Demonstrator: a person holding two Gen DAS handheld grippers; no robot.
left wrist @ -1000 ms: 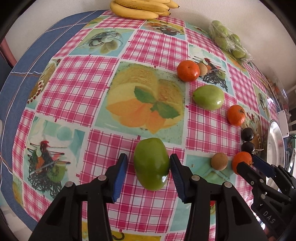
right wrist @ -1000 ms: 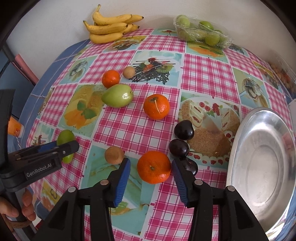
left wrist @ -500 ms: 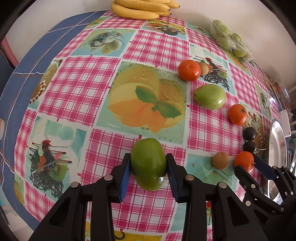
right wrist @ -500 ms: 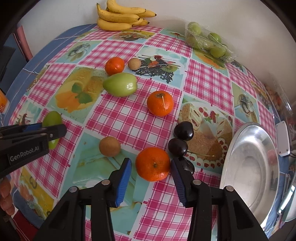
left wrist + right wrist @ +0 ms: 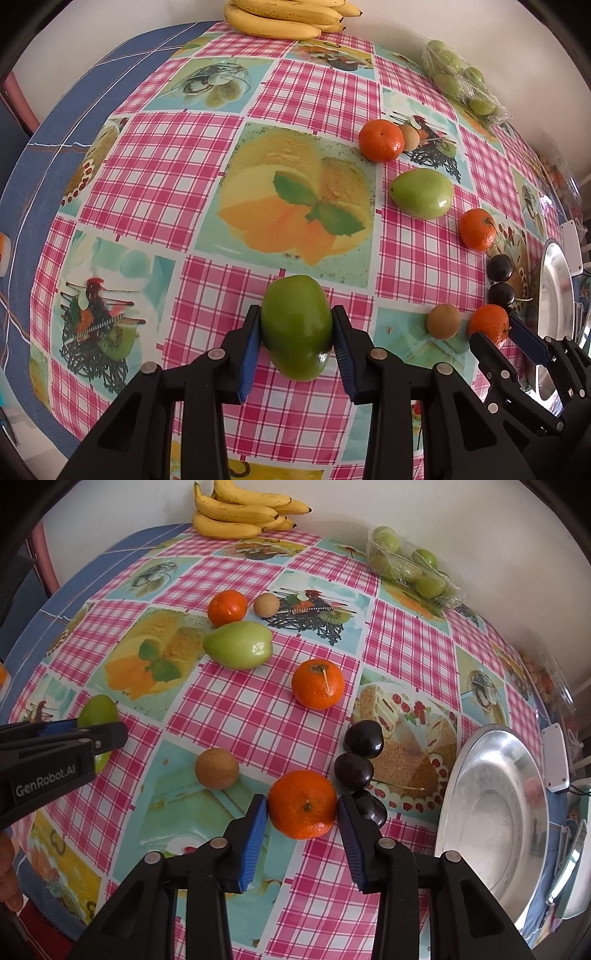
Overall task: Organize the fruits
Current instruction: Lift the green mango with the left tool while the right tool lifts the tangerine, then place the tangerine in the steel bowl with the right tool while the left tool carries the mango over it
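Observation:
My left gripper (image 5: pixel 297 338) is shut on a green mango (image 5: pixel 297 326), its blue pads pressed on both sides; the fruit is at the tablecloth. My right gripper (image 5: pixel 302 814) is shut on an orange mandarin (image 5: pixel 302 804) on the table, pads touching its sides. A second green mango (image 5: pixel 239 644), two more mandarins (image 5: pixel 317 684) (image 5: pixel 226 607), two brown round fruits (image 5: pixel 217 768) (image 5: pixel 266 605) and dark cherries (image 5: pixel 362 738) lie around. The silver plate (image 5: pixel 491 812) is at the right. The left gripper shows in the right wrist view (image 5: pixel 85 734).
Bananas (image 5: pixel 240 513) and a wrapped tray of green fruit (image 5: pixel 413 570) sit at the far edge by the wall. A clear box of small fruit (image 5: pixel 539 675) lies at the far right. The table's blue edge (image 5: pixel 44 122) drops off on the left.
Both grippers closed: the left pads came in onto the green mango, the right pads onto the mandarin. Both views shifted slightly.

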